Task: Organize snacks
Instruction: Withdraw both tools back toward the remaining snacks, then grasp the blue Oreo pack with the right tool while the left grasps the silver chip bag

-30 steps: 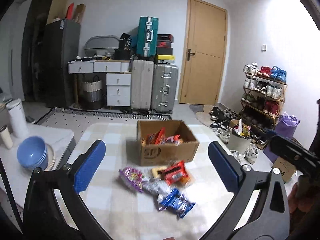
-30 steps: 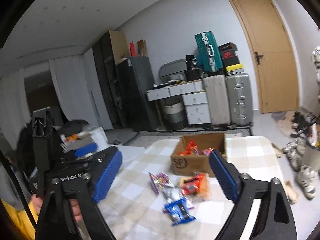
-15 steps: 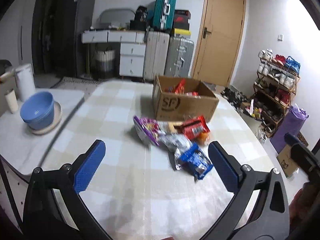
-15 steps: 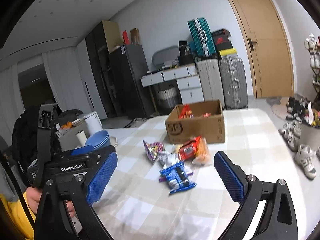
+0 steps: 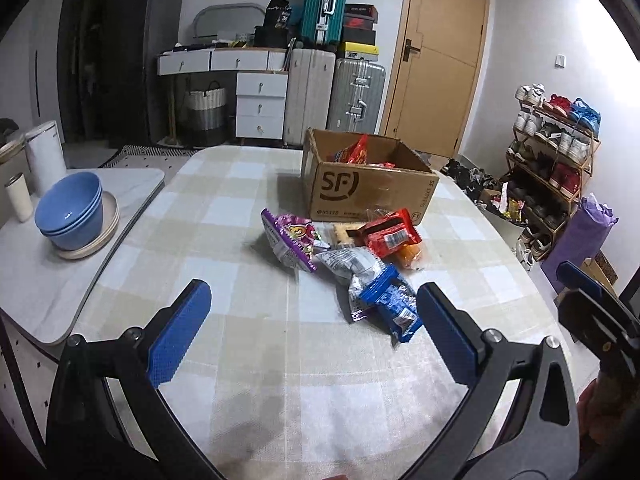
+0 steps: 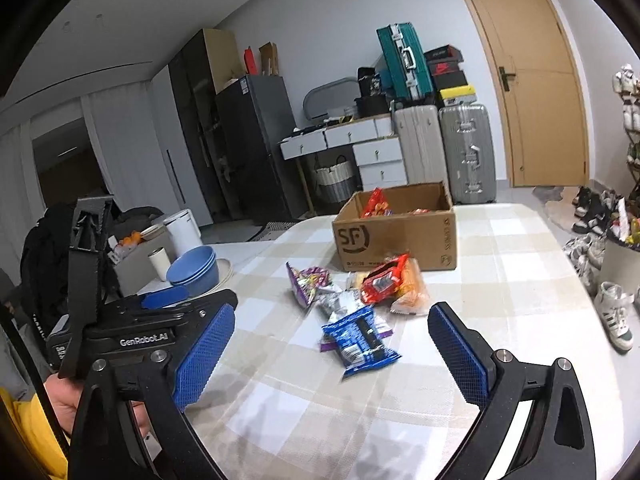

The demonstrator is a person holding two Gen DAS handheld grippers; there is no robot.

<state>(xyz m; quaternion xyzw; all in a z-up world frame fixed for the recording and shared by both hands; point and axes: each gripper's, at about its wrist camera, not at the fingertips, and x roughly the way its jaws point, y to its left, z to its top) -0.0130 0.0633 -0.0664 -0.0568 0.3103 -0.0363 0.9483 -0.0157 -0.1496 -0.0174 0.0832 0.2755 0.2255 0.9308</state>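
A brown SF cardboard box [image 5: 368,188] [image 6: 396,240] stands on the checked table with red snack packs inside. In front of it lies a heap of packets: a purple one [image 5: 290,240] [image 6: 308,282], a silver one [image 5: 348,262], a red one [image 5: 390,232] [image 6: 382,278], an orange one [image 6: 412,292] and a blue one [image 5: 394,300] [image 6: 360,340]. My left gripper [image 5: 312,336] is open, above the table short of the heap. My right gripper [image 6: 332,356] is open too, with the blue packet seen between its fingers but farther off.
Stacked blue bowls [image 5: 70,216] [image 6: 194,268] on a plate and white cups [image 5: 18,202] sit on the side table at the left. Suitcases [image 5: 356,96], drawers and a door stand behind. A shoe rack [image 5: 556,152] is at the right.
Both grippers have tilted down and come nearer the table, so the snack heap and box sit closer and lower in view. Both stay open. The packets have not moved.
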